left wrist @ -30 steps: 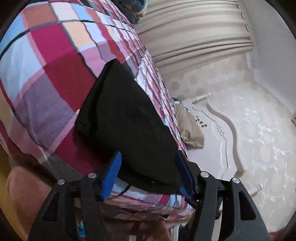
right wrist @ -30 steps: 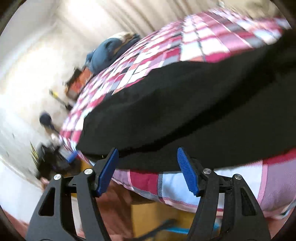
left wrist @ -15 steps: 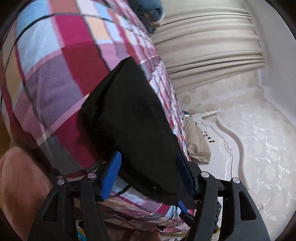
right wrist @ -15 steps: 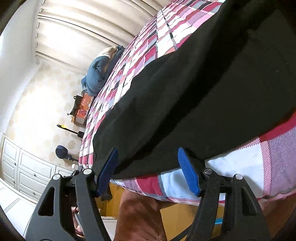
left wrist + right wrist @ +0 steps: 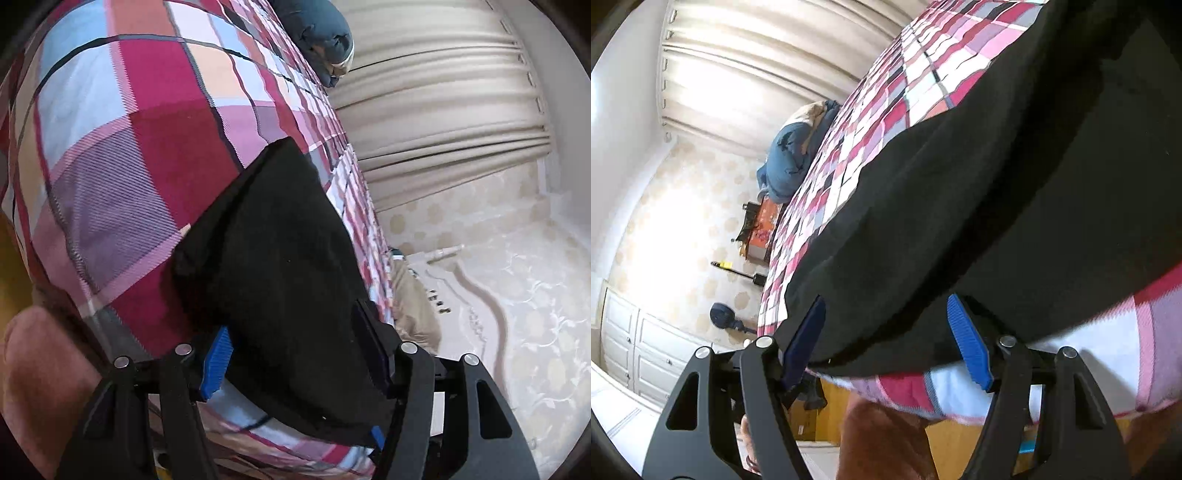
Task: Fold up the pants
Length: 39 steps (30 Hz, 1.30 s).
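Note:
Black pants [image 5: 280,258] lie flat on a bed with a red, pink and white checked cover [image 5: 122,155]. In the left wrist view my left gripper [image 5: 295,365] is open, its blue pads on either side of the near edge of the pants at the bed's edge. In the right wrist view the pants [image 5: 997,206] fill the right half. My right gripper [image 5: 886,347] is open, its jaws straddling the near hem of the pants where it hangs at the bed's edge. Neither gripper holds cloth.
A blue bundle of bedding [image 5: 317,33] lies at the far end of the bed, also in the right wrist view [image 5: 794,162]. Beige curtains [image 5: 436,92], a white headboard [image 5: 469,306], white cupboards [image 5: 628,354] and a floor fan [image 5: 724,317] surround the bed.
Both grippers have moved closer to the near edge of the pants, so the cloth now lies between their open jaws. The right wrist view has tilted and steadied.

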### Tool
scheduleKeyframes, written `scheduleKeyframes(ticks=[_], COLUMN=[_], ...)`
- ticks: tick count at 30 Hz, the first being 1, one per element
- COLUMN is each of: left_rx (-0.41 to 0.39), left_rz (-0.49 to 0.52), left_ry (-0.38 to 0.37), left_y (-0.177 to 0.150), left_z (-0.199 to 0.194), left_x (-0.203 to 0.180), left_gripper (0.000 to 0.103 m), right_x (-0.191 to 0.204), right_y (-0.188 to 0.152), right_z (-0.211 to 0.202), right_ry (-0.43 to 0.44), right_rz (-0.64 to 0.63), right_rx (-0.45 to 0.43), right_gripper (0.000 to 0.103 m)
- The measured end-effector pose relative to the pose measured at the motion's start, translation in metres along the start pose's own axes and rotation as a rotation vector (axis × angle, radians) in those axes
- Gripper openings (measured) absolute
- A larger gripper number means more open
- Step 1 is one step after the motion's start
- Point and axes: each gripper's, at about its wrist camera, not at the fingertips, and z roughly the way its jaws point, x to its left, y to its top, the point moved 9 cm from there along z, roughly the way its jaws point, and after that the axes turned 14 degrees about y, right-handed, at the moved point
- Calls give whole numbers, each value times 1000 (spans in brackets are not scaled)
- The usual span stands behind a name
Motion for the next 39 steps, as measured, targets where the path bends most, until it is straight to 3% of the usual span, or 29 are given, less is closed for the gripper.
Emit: scheduleKeyframes(ticks=[4,5,6,7,8,12,16,19,20,22,23,26,27,28,31,33,37,39], left_rx=[-11,-4,3,10,19,19,7,12,12,7,5,-19,-26,-38,-44,-31,37,64], left_rz=[71,63,41,24,7,32,53,90,107,142,159,246,259,275,305,326,322,339], left_ry=[80,84,70,60,50,64,90,86,91,105,112,110,100,85,30,-5,-28,-15], left_y=[-2,-1,0,0,1,-2,-1,-2,-2,-4,-5,-15,-17,-20,-28,-35,-54,-64], left_z=[5,7,8,7,6,1,-6,-2,-3,-9,-14,-35,-38,-43,-41,-31,-5,8], left_x=[5,8,10,12,15,17,19,19,17,9,6,-16,-23,-33,-60,-79,-102,-110], left_gripper=[20,17,15,14,13,11,10,11,12,14,16,46,58,63,71,72,72,72], right_x=[-14,-16,-17,-18,-20,-16,-4,-26,-34,-34,-32,-32,-38,-47,-86,-119,-172,-184], right_y=[9,12,14,15,17,16,-1,-16,-19,-17,-8,27,43,63,115,139,168,175], right_z=[4,6,7,9,11,5,-9,-9,-10,-19,-35,-101,-132,-168,-274,-325,-358,-356], right_ry=[-2,-12,-33,-50,-72,-67,-60,-81,-53,-9,-15,-68,-97,-134,-294,-368,-76,7], right_rz=[68,70,62,51,39,38,9,48,84,125,111,53,48,48,78,154,409,458], right_rx=[-33,-41,-43,-40,-28,-44,-56,-15,-15,-28,-61,-213,-282,-361,-589,-688,-790,-815], right_gripper=[65,56,36,30,16,8,8,9,10,20,31,53,54,54,59,60,60,60])
